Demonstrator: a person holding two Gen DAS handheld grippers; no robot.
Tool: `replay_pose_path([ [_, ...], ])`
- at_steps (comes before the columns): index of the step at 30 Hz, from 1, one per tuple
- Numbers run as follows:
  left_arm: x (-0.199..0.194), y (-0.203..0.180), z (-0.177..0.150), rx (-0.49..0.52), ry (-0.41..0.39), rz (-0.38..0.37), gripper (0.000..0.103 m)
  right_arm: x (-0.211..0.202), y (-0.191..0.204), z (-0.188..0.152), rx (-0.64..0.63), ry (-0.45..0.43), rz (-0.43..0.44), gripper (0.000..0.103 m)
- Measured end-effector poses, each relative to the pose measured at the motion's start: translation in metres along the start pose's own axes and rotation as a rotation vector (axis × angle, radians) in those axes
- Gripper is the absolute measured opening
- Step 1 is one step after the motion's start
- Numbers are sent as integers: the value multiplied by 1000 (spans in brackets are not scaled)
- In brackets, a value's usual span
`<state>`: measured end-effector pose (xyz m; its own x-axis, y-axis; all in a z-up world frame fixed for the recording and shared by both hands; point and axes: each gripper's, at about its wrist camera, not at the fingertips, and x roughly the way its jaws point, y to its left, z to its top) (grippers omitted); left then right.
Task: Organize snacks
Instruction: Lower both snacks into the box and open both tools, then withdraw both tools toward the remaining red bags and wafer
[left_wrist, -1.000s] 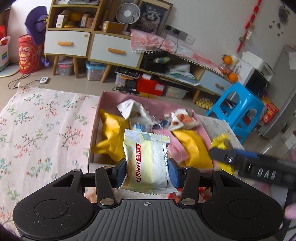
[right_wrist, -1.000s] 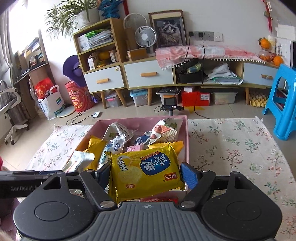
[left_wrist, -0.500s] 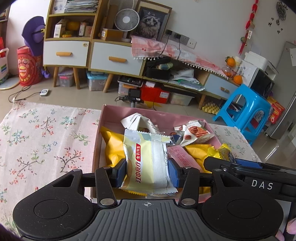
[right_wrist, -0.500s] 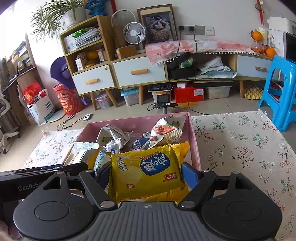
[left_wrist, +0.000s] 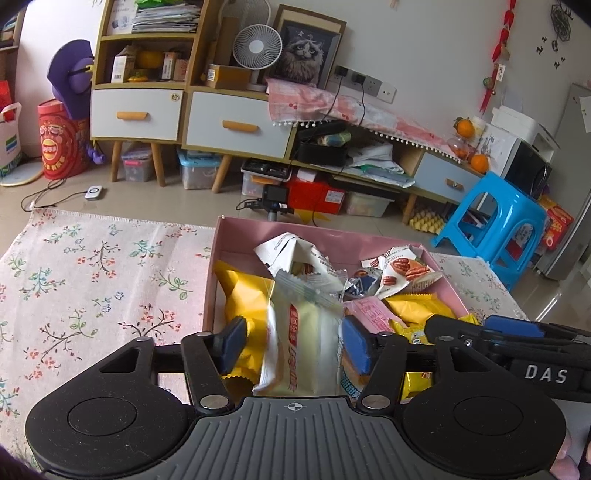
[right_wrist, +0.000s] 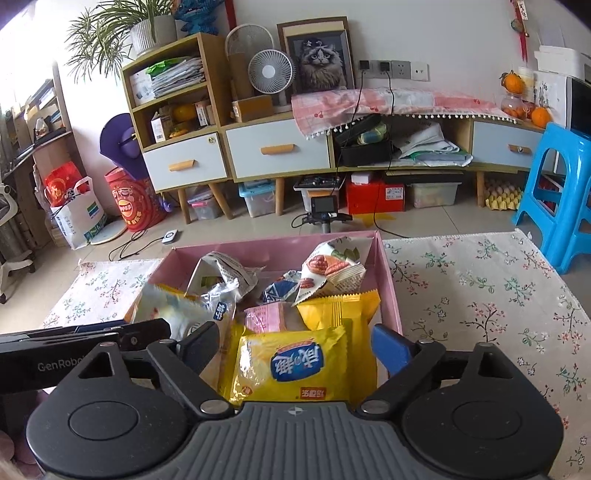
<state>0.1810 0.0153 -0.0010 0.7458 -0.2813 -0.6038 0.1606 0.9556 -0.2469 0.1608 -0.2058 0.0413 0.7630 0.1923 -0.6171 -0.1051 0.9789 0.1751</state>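
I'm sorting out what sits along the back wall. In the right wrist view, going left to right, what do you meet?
Potted plant → purple hat → white desk fan → framed cat picture → wall sockets → oranges → blue stool.

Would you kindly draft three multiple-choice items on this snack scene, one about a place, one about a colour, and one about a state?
1. Where does the pale cream snack packet with red lettering lie?
A. over the open pink cardboard box
B. on the blue plastic stool
C. on the floor tiles

2. What colour is the chip packet between the right gripper's fingers?
A. green
B. yellow
C. white

3. How do the left gripper's jaws stand?
A. clamped on the packet
B. opening
C. shut on nothing

Answers: 1 A, box walls surround it; 2 B, yellow wrapper with blue oval label; 3 B, a gap shows beside the left pad.
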Motion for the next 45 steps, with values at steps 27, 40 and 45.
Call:
replay_pose_path([
  [27, -67, -7, -38, 84, 60, -23, 94, -58, -13, -17, -90, 6, 13, 90],
  [40, -86, -2, -61, 114, 82, -46, 96, -79, -7, -33, -101, 34, 67, 90],
  [45, -91, -2, -71, 129, 88, -64, 96, -86, 0, -43, -138, 37, 78, 91],
])
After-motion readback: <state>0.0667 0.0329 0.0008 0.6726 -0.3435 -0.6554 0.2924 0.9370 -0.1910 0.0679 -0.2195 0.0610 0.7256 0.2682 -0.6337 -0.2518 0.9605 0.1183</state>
